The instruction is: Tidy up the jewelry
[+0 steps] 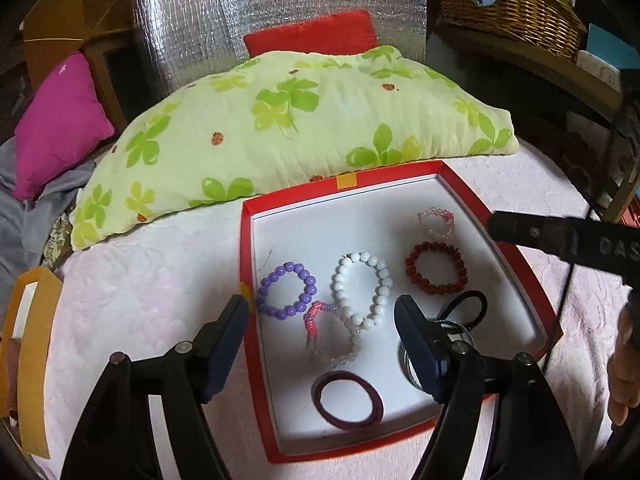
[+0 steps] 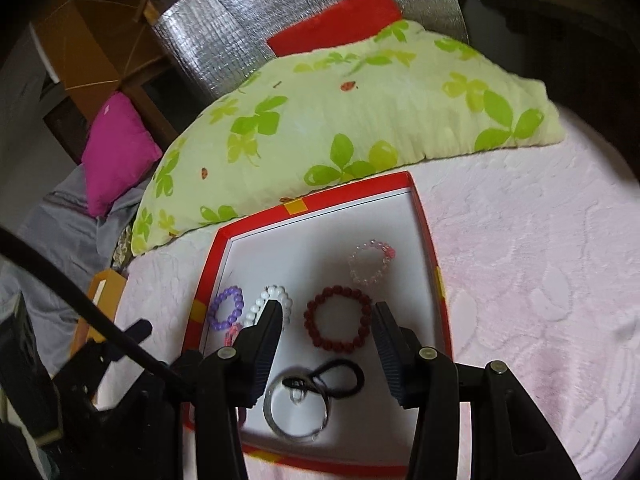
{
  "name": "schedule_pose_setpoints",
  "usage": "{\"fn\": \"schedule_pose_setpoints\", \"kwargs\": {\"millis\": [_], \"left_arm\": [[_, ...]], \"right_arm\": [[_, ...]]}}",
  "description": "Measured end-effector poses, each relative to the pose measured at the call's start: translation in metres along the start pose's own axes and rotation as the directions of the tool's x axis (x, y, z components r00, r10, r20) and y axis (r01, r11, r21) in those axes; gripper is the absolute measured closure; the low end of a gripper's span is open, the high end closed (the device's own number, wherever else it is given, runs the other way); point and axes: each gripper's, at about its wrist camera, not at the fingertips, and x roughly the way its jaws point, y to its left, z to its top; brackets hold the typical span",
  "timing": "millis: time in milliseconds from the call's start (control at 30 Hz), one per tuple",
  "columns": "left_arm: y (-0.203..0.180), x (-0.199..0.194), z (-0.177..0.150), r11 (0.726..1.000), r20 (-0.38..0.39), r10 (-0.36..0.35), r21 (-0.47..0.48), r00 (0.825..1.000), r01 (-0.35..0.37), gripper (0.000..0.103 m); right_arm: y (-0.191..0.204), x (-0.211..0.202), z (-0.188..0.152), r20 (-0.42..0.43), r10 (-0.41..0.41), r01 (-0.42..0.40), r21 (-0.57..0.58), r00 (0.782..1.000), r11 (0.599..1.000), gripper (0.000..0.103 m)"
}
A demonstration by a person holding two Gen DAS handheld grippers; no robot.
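A red box lid with a white inside point(image 1: 464, 188) point(image 2: 430, 240) lies on the pink bedspread. In it lie a purple bead bracelet point(image 1: 286, 290) point(image 2: 226, 308), a white bead bracelet point(image 1: 363, 289) point(image 2: 276, 294), a dark red bead bracelet point(image 1: 435, 267) point(image 2: 337, 317), a clear pink bead bracelet point(image 1: 437, 222) point(image 2: 370, 262), a pink-and-clear bracelet point(image 1: 330, 334), a maroon hair tie point(image 1: 347, 399), a black hair tie point(image 1: 466, 306) point(image 2: 340, 376) and a silver bangle point(image 2: 296, 406). My left gripper point(image 1: 322, 354) is open and empty above the box's near side. My right gripper point(image 2: 328, 354) is open and empty over the dark red bracelet.
A green leaf-print pillow point(image 1: 288, 120) point(image 2: 360, 120) lies just behind the box, with a red cushion point(image 1: 312, 34) and silver foil sheet behind it. A magenta cushion point(image 1: 60, 120) and grey cloth are at the left. A wicker basket point(image 1: 516, 4) stands at the back right.
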Motion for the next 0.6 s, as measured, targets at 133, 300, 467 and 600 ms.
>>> {"fn": "schedule_pose_setpoints", "kwargs": {"millis": [133,300,467,600], "left_arm": [[-0.001,-0.012,-0.005,1.0,0.009,0.008,-0.002,1.0,-0.008,0.025],[-0.004,-0.028,-0.011,1.0,0.027,0.024,0.008,0.999,-0.024,0.024],[-0.005,-0.044,-0.017,0.999,0.052,0.032,-0.005,0.998,-0.032,0.018],[-0.008,-0.052,-0.022,0.999,0.049,0.032,-0.02,0.998,-0.031,0.017]], "right_arm": [[0.002,-0.023,-0.014,0.032,-0.017,0.018,-0.024,0.999,1.0,0.053],[0.008,-0.051,-0.037,0.075,-0.061,0.067,-0.078,0.995,0.995,0.052],[0.006,-0.079,-0.061,0.123,-0.103,0.117,-0.107,0.987,0.987,0.044],[0.004,-0.092,-0.074,0.146,-0.125,0.142,-0.111,0.981,0.984,0.043]]}}
